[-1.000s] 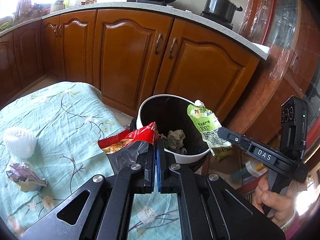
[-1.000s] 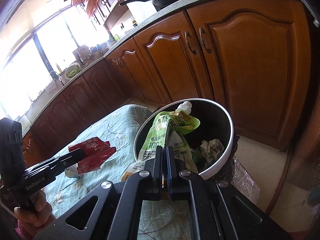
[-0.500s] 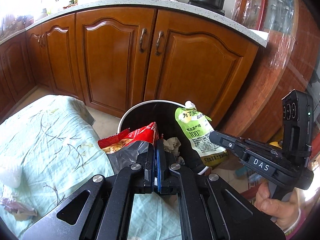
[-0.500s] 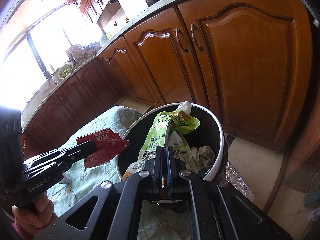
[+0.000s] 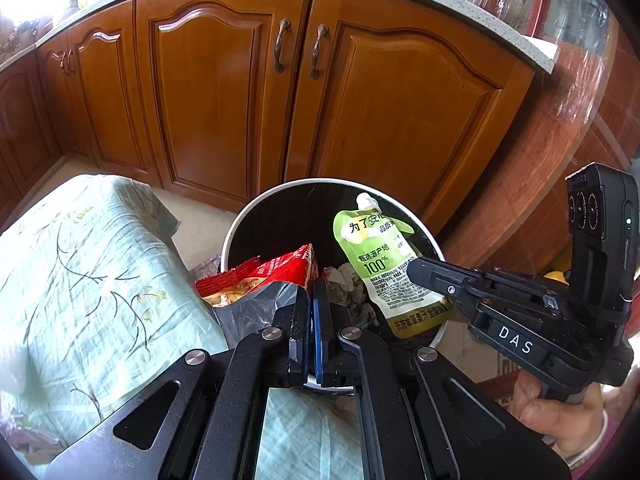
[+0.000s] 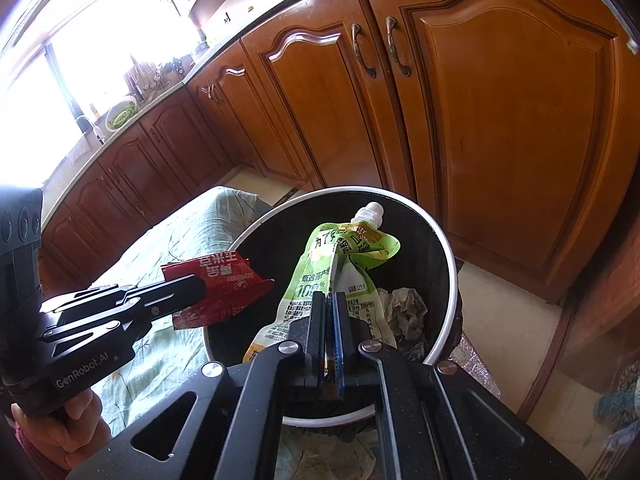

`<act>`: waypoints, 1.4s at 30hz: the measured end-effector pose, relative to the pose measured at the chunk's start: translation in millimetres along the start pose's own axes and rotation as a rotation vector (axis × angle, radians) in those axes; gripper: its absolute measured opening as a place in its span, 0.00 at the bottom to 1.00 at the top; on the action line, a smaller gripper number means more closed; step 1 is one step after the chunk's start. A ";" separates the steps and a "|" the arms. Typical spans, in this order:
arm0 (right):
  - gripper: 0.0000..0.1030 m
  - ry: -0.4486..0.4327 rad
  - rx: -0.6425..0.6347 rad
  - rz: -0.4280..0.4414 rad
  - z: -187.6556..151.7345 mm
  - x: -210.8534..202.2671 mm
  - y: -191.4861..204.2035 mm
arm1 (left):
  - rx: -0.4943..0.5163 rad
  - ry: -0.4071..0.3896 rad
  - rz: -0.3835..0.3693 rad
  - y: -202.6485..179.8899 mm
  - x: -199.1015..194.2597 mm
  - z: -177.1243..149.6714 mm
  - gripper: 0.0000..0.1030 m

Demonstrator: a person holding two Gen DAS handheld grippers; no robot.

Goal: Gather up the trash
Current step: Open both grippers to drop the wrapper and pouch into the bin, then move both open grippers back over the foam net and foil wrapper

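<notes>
Over the black trash bin (image 5: 280,216), beside the cloth-covered table (image 5: 80,272), both loads hang ready for the drop. Right tongs (image 6: 329,312) clamp the green juice pouch (image 6: 320,276) above the bin's middle; left tongs (image 5: 311,312) pinch the red snack wrapper (image 5: 276,276) at its near rim. Next, I judge, each need only part its jaws.

Two held wrappers over the bin beside the table

The trash bin (image 5: 256,226) stood between the cloth-covered table (image 5: 80,264) on its left and the cabinets (image 5: 224,92) behind; the snack bag (image 5: 276,272) hung over its left rim, the juice pouch (image 5: 380,264) right of it, crumpled paper (image 6: 406,310) lay inside
</notes>
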State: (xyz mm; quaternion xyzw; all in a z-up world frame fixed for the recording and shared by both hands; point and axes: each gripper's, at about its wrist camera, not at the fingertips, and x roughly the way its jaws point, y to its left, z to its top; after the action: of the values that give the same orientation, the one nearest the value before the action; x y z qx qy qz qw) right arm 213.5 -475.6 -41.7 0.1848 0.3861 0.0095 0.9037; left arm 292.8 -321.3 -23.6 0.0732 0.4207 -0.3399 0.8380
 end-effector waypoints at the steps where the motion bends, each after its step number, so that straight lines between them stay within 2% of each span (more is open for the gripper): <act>1: 0.03 0.003 -0.001 -0.004 0.0 1.5 -0.7 | -0.001 0.007 0.000 -0.2 2.5 0.6 0.01; 3: 0.04 0.007 0.003 -0.016 1.2 3.9 -1.7 | -0.001 0.018 0.002 0.0 6.8 1.4 0.01; 6: 0.10 0.006 0.017 -0.025 2.0 5.1 -6.1 | 0.002 0.036 0.002 -1.5 11.2 1.4 0.03; 7: 0.13 0.003 0.030 -0.025 1.8 4.3 -9.1 | 0.002 0.039 0.001 -2.3 12.1 1.6 0.07; 9: 0.35 -0.013 0.049 -0.016 -0.3 -0.5 -12.1 | 0.002 0.037 0.008 -2.2 11.3 -0.1 0.23; 10: 0.38 -0.027 0.057 -0.014 -1.9 -4.3 -12.9 | 0.000 0.029 0.013 -1.8 9.0 -1.4 0.34; 11: 0.41 -0.040 0.062 -0.012 -3.3 -7.6 -13.3 | -0.002 0.021 0.017 -0.8 6.3 -2.9 0.36; 13: 0.43 -0.061 0.072 -0.009 -6.5 -13.5 -13.9 | -0.007 0.009 0.021 1.3 0.2 -6.7 0.36; 18: 0.75 -0.125 0.103 0.021 -20.0 -31.1 -10.6 | -0.064 -0.035 0.029 15.0 -22.1 -24.7 0.36; 20: 0.80 -0.143 0.116 0.041 -27.7 -35.9 -5.9 | -0.094 -0.053 0.034 21.1 -31.8 -34.1 0.37; 27: 0.83 -0.157 0.108 0.102 -46.3 -38.6 23.7 | -0.185 -0.094 0.062 44.8 -67.6 -78.4 0.39; 34: 0.84 -0.120 0.076 0.158 -62.7 -31.2 59.9 | -0.283 -0.111 0.097 80.1 -102.0 -113.8 0.39; 40: 0.92 -0.079 0.035 0.201 -76.5 -23.0 91.6 | -0.362 -0.136 0.144 112.6 -130.5 -143.0 0.39; 42: 0.94 -0.067 0.013 0.213 -80.3 -21.3 102.8 | -0.387 -0.147 0.164 122.5 -139.5 -152.6 0.43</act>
State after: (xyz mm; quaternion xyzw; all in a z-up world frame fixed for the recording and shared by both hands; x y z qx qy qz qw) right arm 155.2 -357.0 -42.7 0.2309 0.3338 0.0966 0.9088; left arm 212.2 -95.1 -35.2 -0.0801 0.4083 -0.1878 0.8897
